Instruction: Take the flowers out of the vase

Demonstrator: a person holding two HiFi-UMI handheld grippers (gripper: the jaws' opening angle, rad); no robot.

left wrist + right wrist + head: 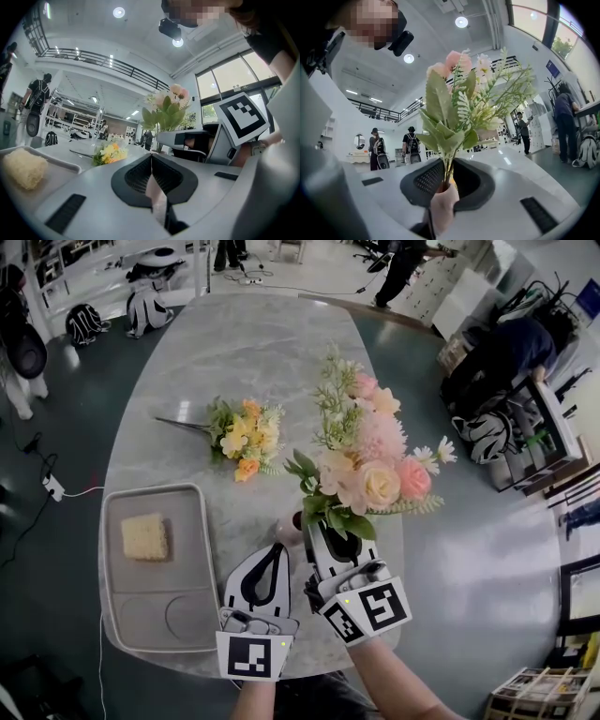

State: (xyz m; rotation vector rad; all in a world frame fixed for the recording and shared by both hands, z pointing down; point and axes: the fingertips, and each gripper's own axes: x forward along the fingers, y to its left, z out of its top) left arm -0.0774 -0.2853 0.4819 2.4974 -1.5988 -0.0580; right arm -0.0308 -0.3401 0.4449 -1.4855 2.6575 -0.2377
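Observation:
A bunch of pink and cream flowers (367,470) stands in a small pink vase (289,524) near the table's front edge. My left gripper (281,549) reaches the vase from the near side, and in the left gripper view the vase (157,197) shows pink between its closed jaws. My right gripper (323,529) sits just to the right, its tips hidden under the leaves. In the right gripper view the green stems (447,171) rise out of the vase (443,206) with both pads against them. A yellow and orange bunch (246,439) lies flat on the table.
A grey tray (111,521) at the front left holds a pale yellow block (145,536). The marble table (234,343) stretches away behind the flowers. People, chairs and bags stand on the floor around it.

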